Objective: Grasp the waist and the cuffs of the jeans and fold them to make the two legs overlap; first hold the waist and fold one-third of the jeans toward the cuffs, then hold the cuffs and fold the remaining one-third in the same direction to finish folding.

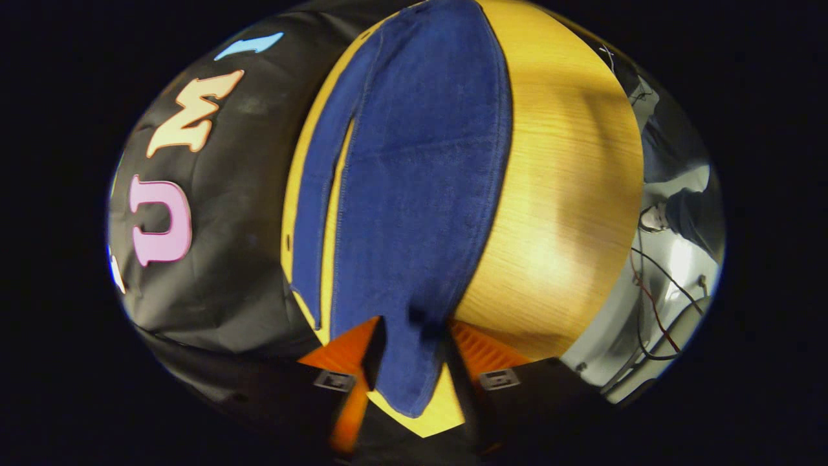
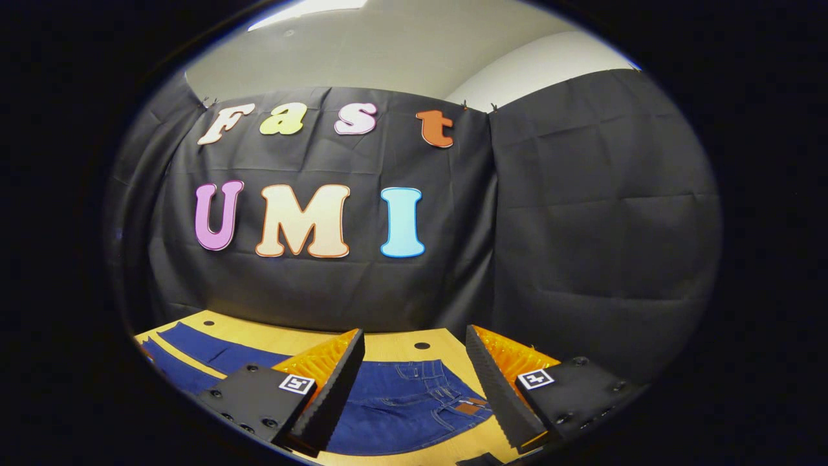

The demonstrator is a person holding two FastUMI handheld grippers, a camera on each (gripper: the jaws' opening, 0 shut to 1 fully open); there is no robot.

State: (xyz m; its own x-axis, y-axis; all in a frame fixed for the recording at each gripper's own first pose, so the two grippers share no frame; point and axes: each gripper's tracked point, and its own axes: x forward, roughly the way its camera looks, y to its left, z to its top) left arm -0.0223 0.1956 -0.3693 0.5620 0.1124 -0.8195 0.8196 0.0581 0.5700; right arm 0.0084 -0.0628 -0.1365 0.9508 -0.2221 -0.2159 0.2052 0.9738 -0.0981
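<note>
No legible text; the jeans [image 2: 401, 404] patch is too small to read.

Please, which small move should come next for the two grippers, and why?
Probably lower the open right gripper onto the waist of the jeans and close. The legs lie apart, unfolded; the left gripper already straddles a cuff.

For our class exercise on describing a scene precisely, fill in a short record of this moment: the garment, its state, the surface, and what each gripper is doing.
garment: blue jeans
state: spread flat, both legs apart, not yet folded
surface: wooden table
waist: seen in the right gripper view, with a brown patch
left gripper: open, at the end of one leg, fingers either side of the cloth
right gripper: open, raised over the waist end, holding nothing
backdrop: black cloth wall
</note>
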